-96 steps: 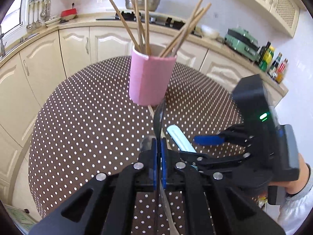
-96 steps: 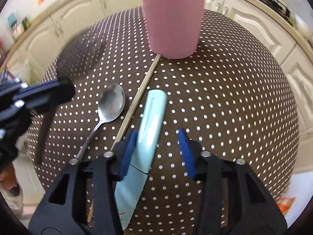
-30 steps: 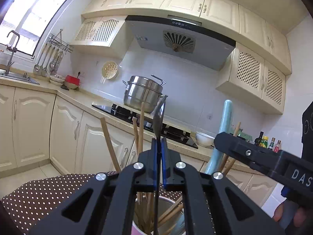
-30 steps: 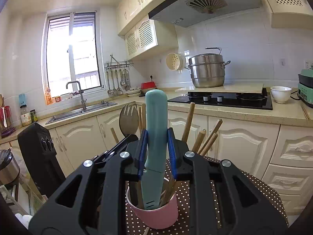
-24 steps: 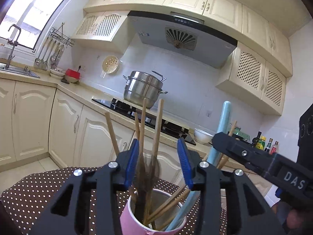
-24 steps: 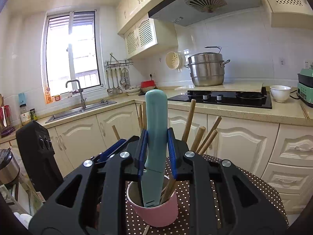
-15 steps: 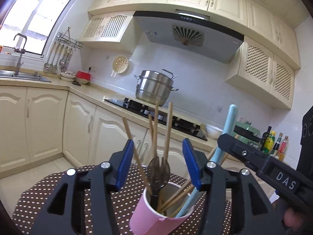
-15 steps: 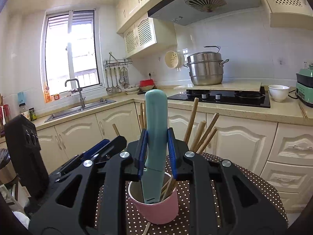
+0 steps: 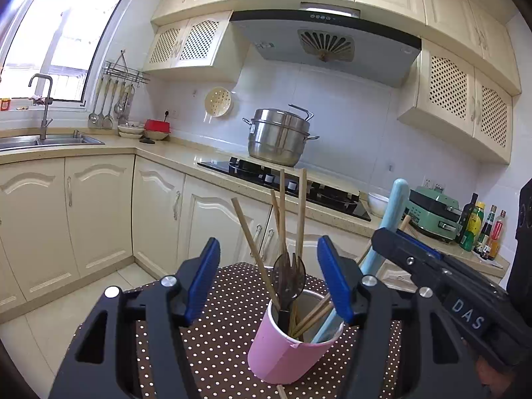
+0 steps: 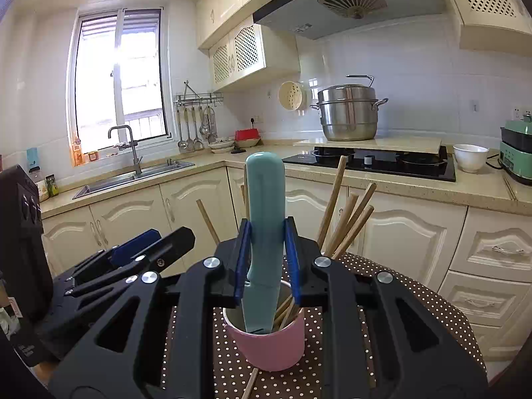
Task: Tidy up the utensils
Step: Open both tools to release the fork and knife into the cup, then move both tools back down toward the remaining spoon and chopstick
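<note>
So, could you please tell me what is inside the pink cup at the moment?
The pink cup holds wooden chopsticks, a spoon standing bowl-up, and the teal knife, gripped by the right gripper. The cup wall hides their lower ends.

"DAS" in white letters on right gripper (image 9: pixel 392 242) body; nothing else legible.

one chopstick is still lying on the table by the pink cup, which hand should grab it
Left. The left gripper has open, empty jaws, while the right gripper is shut on the teal knife over the pink cup. The chopstick lies beside it.
</note>
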Motion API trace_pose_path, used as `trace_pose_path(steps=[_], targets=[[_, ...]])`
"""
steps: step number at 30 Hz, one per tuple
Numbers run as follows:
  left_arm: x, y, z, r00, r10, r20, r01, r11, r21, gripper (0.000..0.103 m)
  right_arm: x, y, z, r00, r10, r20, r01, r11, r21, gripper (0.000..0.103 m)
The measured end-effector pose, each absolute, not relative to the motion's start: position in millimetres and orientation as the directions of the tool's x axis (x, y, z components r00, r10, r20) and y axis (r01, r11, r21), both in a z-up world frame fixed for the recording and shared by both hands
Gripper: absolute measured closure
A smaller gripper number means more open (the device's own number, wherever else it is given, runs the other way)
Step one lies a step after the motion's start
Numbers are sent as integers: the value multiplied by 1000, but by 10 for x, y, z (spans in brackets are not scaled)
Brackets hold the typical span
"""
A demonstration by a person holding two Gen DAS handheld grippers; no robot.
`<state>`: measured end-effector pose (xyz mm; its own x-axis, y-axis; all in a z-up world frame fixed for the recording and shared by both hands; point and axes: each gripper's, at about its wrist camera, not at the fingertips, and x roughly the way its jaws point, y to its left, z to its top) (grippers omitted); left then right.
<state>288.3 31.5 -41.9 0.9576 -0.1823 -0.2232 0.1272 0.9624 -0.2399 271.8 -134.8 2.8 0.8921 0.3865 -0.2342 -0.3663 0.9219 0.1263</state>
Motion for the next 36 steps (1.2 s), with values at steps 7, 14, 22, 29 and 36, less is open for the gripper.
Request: trace_pose_path(steps=[7,14,22,29,36], targets=[[2763,314,-364,957,-169,-235,117,968,-221,40,2651,-1354,36,888,386,-248,-362,922,138,77],[2570,364,-272,965,-144,-221,98,974,-206,36,2491,-1395,148,902,377,-212,-355,925,134,57],[2336,374,-159,969,-130,-212,90,978,-190,34,2284,-1413,254,906,377,-192,-358,925,123,55],[2113,342,-86,968,-129,-214,92,980,-178,33,2062,-1468,304,911,369,-184,-352,928,119,54],[1962,244,-118,954,-146,-263,112,984,-137,32,1905,-1538,267,909,363,-206,-344,931,123,52]])
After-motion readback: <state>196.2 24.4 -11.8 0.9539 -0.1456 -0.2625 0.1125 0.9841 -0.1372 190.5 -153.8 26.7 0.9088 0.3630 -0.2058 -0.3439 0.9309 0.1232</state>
